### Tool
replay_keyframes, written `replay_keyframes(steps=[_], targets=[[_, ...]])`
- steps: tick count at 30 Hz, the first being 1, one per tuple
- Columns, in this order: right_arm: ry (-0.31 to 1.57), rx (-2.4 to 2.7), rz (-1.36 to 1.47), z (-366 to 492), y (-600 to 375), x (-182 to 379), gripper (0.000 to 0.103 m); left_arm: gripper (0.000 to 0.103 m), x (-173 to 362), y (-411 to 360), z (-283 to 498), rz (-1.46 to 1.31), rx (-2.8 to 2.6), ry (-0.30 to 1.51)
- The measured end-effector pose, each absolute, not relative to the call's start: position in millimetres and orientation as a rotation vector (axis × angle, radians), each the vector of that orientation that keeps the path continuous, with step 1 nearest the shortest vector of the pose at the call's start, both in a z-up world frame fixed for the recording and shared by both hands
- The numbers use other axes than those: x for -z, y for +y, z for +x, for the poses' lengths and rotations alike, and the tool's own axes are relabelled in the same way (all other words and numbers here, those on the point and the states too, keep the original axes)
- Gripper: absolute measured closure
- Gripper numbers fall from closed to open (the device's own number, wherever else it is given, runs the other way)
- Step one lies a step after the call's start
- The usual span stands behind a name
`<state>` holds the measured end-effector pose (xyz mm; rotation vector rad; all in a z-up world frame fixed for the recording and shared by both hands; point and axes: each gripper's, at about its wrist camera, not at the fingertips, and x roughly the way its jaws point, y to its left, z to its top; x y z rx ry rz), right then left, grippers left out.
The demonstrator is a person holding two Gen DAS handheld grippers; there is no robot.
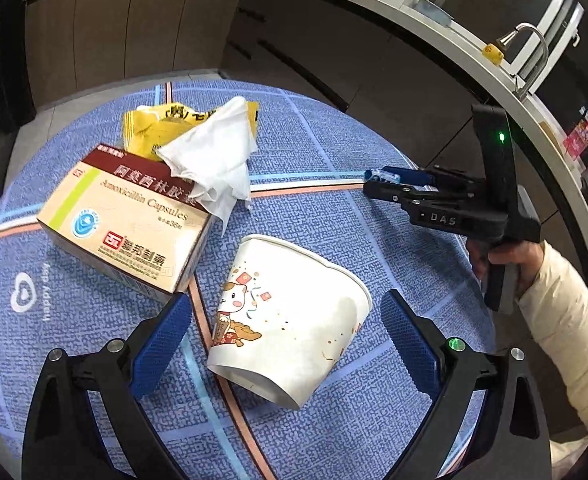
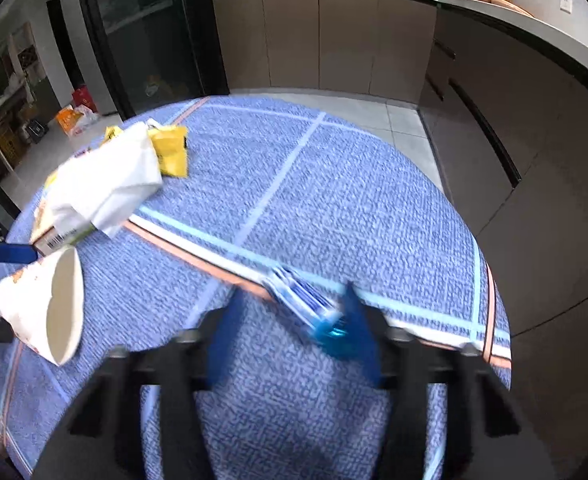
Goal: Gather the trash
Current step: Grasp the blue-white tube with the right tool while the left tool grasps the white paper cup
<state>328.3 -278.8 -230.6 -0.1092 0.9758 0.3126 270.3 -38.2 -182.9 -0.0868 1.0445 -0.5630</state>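
Note:
A white paper cup (image 1: 290,320) with a cartoon print lies on its side on the round blue table; it also shows in the right wrist view (image 2: 42,308). My left gripper (image 1: 286,336) is open, its blue pads on either side of the cup, not touching. Behind it lie a medicine box (image 1: 126,228), a crumpled white tissue (image 1: 218,160) and a yellow wrapper (image 1: 146,132). My right gripper (image 2: 294,320) is open; a small blue-and-white packet (image 2: 306,300) lies by its right pad, blurred. The right gripper also shows in the left wrist view (image 1: 378,182).
The blue tablecloth (image 2: 334,200) covers a round table with edges close on all sides. Dark kitchen cabinets (image 2: 334,40) and a counter with a sink tap (image 1: 530,52) stand behind. Bags sit on the floor at far left (image 2: 74,116).

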Motion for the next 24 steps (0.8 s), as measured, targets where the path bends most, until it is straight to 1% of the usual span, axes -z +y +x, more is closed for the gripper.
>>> replay_keyframes(steps=[1, 3, 7, 16, 17, 18, 19, 20, 21, 24], targets=[[0.979, -0.318, -0.107, 325.9, -278.4, 230.3, 0.084, 0.014, 183.6, -38.2, 270.7, -0.094, 0.568, 1.048], [0.993, -0.313, -0.094, 320.5, -278.5, 228.8, 0.085, 0.027, 184.8, -39.2, 271.6, -0.108, 0.589, 1.064], [0.999, -0.316, -0.051, 294.2, -274.7, 224.9, 0.086, 0.029, 184.2, -41.4, 266.2, -0.113, 0.606, 1.066], [0.988, -0.301, 0.12, 218.0, -266.3, 220.1, 0.086, 0.028, 182.1, -53.3, 253.9, -0.079, 0.627, 1.077], [0.988, -0.296, 0.141, 208.0, -267.3, 219.7, 0.086, 0.029, 181.5, -54.1, 253.3, -0.079, 0.627, 1.074], [0.987, -0.293, 0.153, 202.1, -267.0, 219.7, 0.086, 0.034, 180.3, -55.3, 251.7, -0.077, 0.628, 1.069], [0.983, -0.287, 0.167, 193.8, -268.0, 218.3, 0.086, 0.039, 179.1, -56.3, 250.1, -0.076, 0.633, 1.067], [0.98, -0.281, 0.17, 187.8, -267.6, 215.7, 0.086, 0.047, 178.8, -56.9, 248.7, -0.077, 0.637, 1.069], [0.978, -0.276, 0.17, 186.3, -268.6, 213.5, 0.086, 0.051, 178.1, -58.4, 246.8, -0.077, 0.645, 1.072], [0.971, -0.274, 0.174, 174.2, -267.8, 208.9, 0.086, 0.052, 174.9, -64.3, 239.7, -0.055, 0.653, 1.065]])
